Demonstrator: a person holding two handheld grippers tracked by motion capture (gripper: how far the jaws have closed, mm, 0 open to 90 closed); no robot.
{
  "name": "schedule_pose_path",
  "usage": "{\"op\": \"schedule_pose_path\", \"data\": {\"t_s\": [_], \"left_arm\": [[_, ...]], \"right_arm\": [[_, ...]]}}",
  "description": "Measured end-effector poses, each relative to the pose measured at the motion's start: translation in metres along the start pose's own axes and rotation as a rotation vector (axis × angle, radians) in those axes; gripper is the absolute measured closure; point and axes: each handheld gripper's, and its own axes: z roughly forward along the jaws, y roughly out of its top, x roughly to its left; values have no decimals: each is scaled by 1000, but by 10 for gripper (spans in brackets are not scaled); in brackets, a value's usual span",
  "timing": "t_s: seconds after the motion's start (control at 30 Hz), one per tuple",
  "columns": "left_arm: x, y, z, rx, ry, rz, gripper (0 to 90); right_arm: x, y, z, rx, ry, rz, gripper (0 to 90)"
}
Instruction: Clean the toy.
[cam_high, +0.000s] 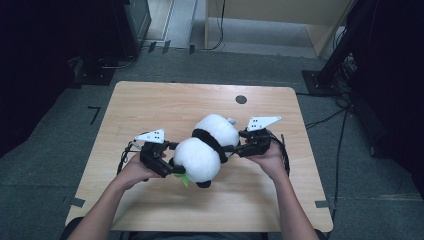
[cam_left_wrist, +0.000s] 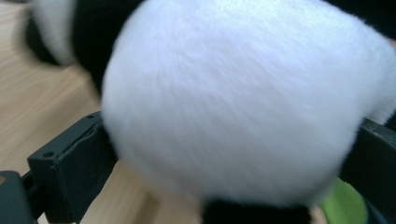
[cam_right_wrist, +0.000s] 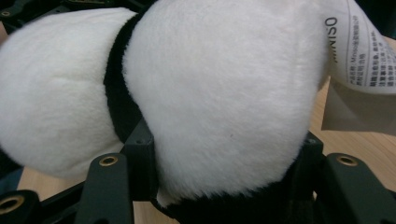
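A black-and-white plush panda (cam_high: 207, 145) lies slanted over the middle of the wooden table (cam_high: 150, 100), held between both grippers. My left gripper (cam_high: 174, 159) has its jaws around the round white head (cam_left_wrist: 233, 102), and the fur presses against both jaws. A green leaf (cam_high: 184, 179) sticks out below the head. My right gripper (cam_high: 235, 141) is shut on the white rear of the body (cam_right_wrist: 224, 93), one jaw on each side of it. A black band (cam_right_wrist: 116, 93) runs across the body, and a printed paper tag (cam_right_wrist: 359, 56) hangs from the rear end.
A dark round hole (cam_high: 241, 99) is set in the table near its far edge. Cables (cam_high: 285, 150) trail from the grippers across the tabletop. On the grey floor around the table are black stands (cam_high: 330, 70) and more cables.
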Motion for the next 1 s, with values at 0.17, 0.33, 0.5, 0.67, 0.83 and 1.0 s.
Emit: {"op": "schedule_pose_path", "data": {"t_s": [0.17,0.33,0.5,0.67,0.83,1.0], "left_arm": [[-3,-3,11,54,27,11,0],[-8,-3,16,82,48,50,27],[-8,-3,17,121,62,30,162],[-9,-2,12,81,103,16,380],[-11,1,9,69,123,28,438],[-10,4,3,37,158,34,443]], "right_arm": [[2,1,3,31,-37,-19,425],[7,5,5,13,-59,-41,424],[5,3,8,40,-68,-36,403],[2,3,4,14,-91,-27,324],[-2,0,0,23,-117,-20,227],[-6,-1,-11,41,-174,12,227]]}}
